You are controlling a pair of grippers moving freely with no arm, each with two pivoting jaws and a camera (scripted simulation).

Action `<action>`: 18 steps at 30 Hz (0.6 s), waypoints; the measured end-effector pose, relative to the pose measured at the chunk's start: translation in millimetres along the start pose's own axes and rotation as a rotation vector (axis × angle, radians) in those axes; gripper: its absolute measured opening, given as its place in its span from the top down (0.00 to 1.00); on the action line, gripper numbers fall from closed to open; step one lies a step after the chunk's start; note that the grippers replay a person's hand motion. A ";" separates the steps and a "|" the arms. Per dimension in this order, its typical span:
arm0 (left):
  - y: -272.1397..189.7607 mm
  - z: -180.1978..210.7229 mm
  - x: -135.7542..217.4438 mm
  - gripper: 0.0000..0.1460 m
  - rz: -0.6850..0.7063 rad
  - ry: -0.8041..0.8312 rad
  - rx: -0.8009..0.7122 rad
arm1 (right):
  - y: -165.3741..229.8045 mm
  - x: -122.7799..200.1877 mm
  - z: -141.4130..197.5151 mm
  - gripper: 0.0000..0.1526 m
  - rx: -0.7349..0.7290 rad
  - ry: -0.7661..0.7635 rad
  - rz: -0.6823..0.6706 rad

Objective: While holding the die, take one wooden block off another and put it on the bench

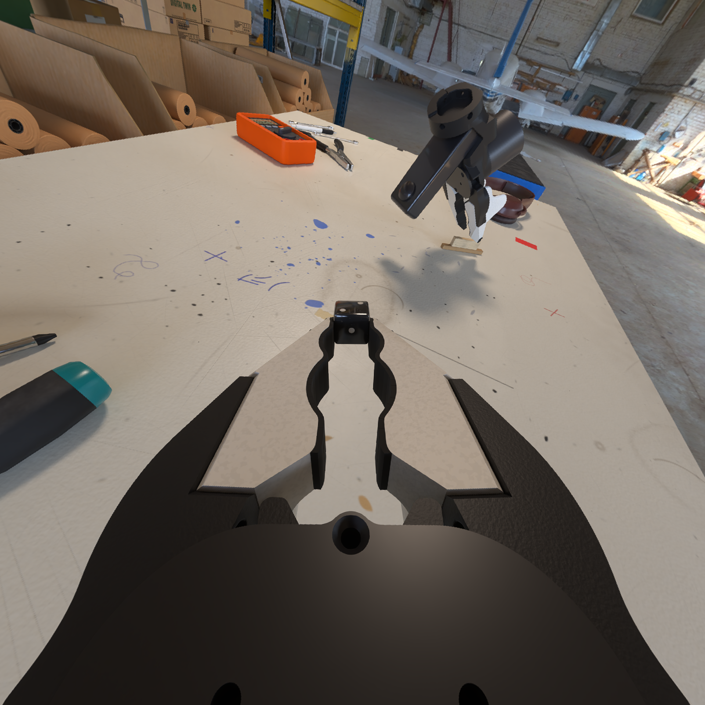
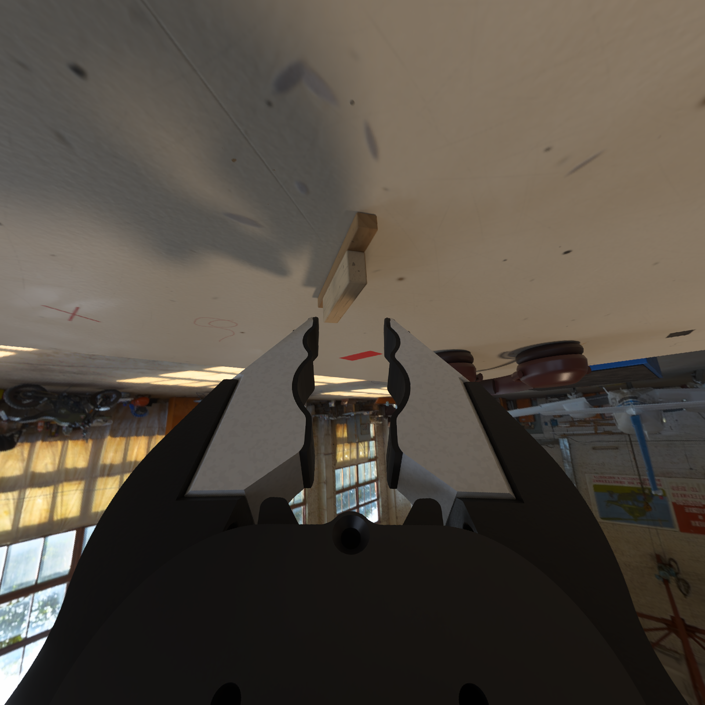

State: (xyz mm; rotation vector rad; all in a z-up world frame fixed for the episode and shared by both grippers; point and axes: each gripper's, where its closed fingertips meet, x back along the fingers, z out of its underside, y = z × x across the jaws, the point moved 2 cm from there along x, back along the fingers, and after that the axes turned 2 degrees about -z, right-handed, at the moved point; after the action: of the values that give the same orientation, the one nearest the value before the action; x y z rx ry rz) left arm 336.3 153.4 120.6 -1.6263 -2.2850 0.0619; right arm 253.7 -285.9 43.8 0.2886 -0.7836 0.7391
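Note:
My left gripper is shut on a black die with white pips, held at its fingertips above the bench. Two wooden blocks lie stacked on the bench: a pale upper block on a tan lower block. They also show in the left wrist view. My right gripper is open and empty, its fingertips just short of the upper block's near end. In the left wrist view the right gripper hovers over the blocks, pointing down. The right wrist view is upside down.
An orange multimeter, pliers and pens lie at the far side. A teal-capped marker and a pen lie at the left. Brown round objects and a blue-edged slab stand beyond the blocks. A red mark is nearby.

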 end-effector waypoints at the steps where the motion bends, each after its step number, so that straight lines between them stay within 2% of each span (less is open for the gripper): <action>1: 0.0 0.0 0.0 0.89 0.000 -0.001 0.001 | -0.5 0.0 1.2 0.78 -0.008 -0.013 -0.001; 4: 0.0 -0.2 0.3 0.89 0.001 -0.002 0.002 | -0.1 1.6 5.0 0.77 -0.026 -0.100 -0.027; 7: 0.3 -0.1 0.3 0.89 0.001 -0.002 0.006 | -3.3 6.6 6.9 0.77 -0.101 -0.307 -0.055; 12: 1.0 -0.1 0.5 0.89 -0.003 -0.001 0.006 | 1.8 7.1 -0.8 0.74 -0.191 -0.818 -0.130; 16: 1.4 -0.8 1.0 0.89 -0.001 -0.006 0.016 | 6.6 2.9 4.5 0.74 -0.258 -1.211 -0.075; 18: 0.5 -1.4 0.9 0.89 0.005 -0.010 0.019 | 8.9 -1.6 4.9 0.75 -0.269 -1.340 -0.040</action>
State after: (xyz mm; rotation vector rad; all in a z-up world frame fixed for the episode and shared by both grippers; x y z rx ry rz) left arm 336.9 154.2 122.0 -1.6255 -2.2813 0.0933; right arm 244.1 -282.7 45.7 0.5555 -2.1119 0.3092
